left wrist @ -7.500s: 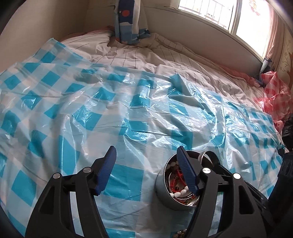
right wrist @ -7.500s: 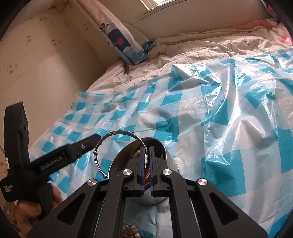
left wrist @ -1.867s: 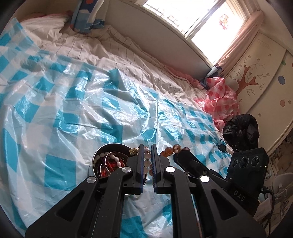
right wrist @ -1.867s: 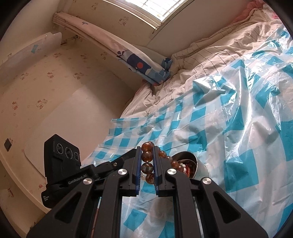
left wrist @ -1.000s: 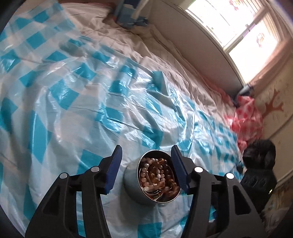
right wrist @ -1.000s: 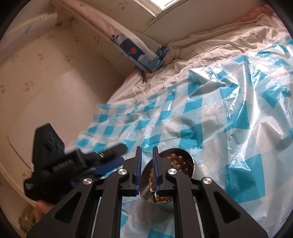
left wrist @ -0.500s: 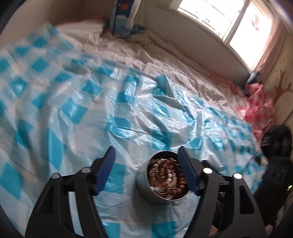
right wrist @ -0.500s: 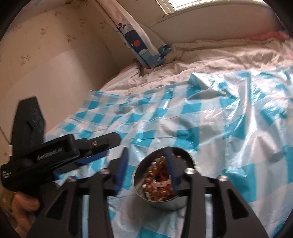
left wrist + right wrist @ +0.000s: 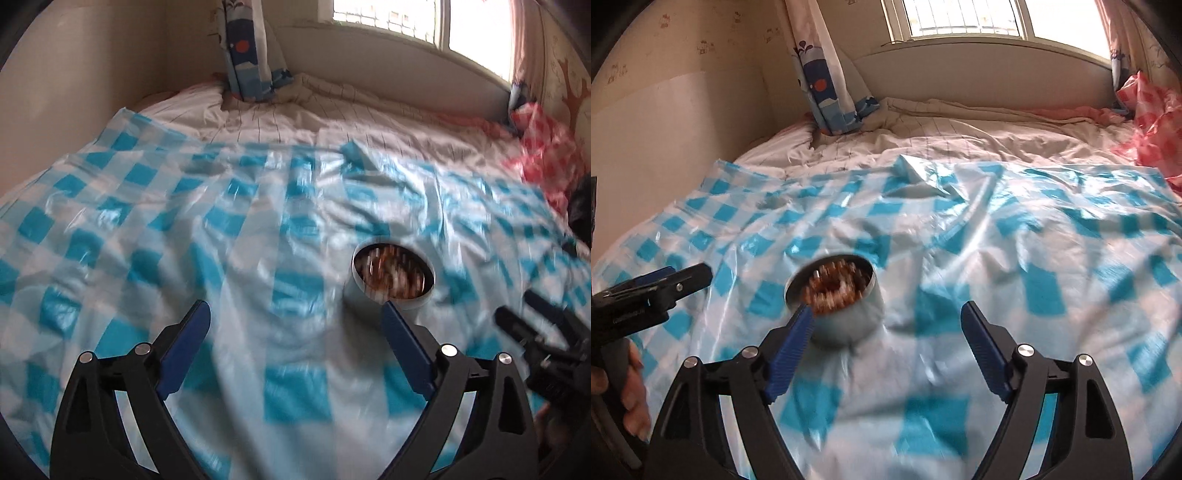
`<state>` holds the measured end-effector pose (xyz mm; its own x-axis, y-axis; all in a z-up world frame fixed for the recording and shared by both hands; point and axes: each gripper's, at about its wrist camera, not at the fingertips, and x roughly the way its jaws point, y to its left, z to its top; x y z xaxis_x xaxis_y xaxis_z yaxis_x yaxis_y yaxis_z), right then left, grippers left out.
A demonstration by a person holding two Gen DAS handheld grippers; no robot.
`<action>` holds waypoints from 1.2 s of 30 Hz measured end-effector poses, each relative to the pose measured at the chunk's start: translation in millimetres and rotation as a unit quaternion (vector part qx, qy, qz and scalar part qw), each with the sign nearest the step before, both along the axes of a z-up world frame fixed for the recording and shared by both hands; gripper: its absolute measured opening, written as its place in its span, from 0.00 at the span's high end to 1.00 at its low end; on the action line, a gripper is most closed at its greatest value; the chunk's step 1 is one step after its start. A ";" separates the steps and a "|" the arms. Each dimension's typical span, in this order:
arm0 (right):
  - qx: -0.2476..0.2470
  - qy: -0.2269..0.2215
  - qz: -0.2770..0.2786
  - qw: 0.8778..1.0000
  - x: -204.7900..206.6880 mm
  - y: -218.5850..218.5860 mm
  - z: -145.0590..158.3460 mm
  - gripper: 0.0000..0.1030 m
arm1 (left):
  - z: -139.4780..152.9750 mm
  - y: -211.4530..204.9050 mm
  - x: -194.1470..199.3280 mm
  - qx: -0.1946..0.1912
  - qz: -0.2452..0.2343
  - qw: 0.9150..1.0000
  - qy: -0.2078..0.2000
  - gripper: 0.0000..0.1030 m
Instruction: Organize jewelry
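Both the left tool [image 9: 291, 321] and right tool [image 9: 886, 321] hang released and empty above the bed's near edge, while the bead-heaped tin [image 9: 836, 301] beyond, on slippery checked plastic [image 9: 1034, 258] mid-bed, could tip if nudged.

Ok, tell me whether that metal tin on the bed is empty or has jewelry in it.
It has jewelry in it. The metal tin stands upright on the checked plastic sheet, heaped to the rim with brownish and pale beads; blur hides individual pieces.
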<state>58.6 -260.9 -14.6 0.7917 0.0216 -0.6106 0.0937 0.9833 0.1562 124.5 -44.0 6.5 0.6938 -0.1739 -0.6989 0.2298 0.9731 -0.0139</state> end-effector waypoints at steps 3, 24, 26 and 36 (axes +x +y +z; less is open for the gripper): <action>-0.017 -0.001 0.000 1.000 -25.9 2.7 3.7 0.23 | 0.9 9.7 -25.2 0.002 -0.005 1.000 0.003 0.13; -0.016 0.000 -0.013 1.000 -108.2 6.8 16.8 0.11 | 2.6 26.8 -100.7 -0.001 -0.013 1.000 -0.011 0.08; -0.012 0.002 -0.017 1.000 -108.9 4.7 16.3 0.10 | 5.1 31.5 -100.1 -0.009 -0.007 1.000 -0.014 0.08; -0.007 0.008 -0.023 1.000 -108.5 -0.5 14.1 0.08 | 8.1 35.9 -103.1 -0.009 -0.001 1.000 -0.016 0.08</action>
<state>-49.9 -261.4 -0.5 0.7815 -0.0236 -0.6234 0.1416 0.9799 0.1404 21.4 -8.1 14.6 0.7158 -0.1881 -0.6725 0.2333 0.9721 -0.0236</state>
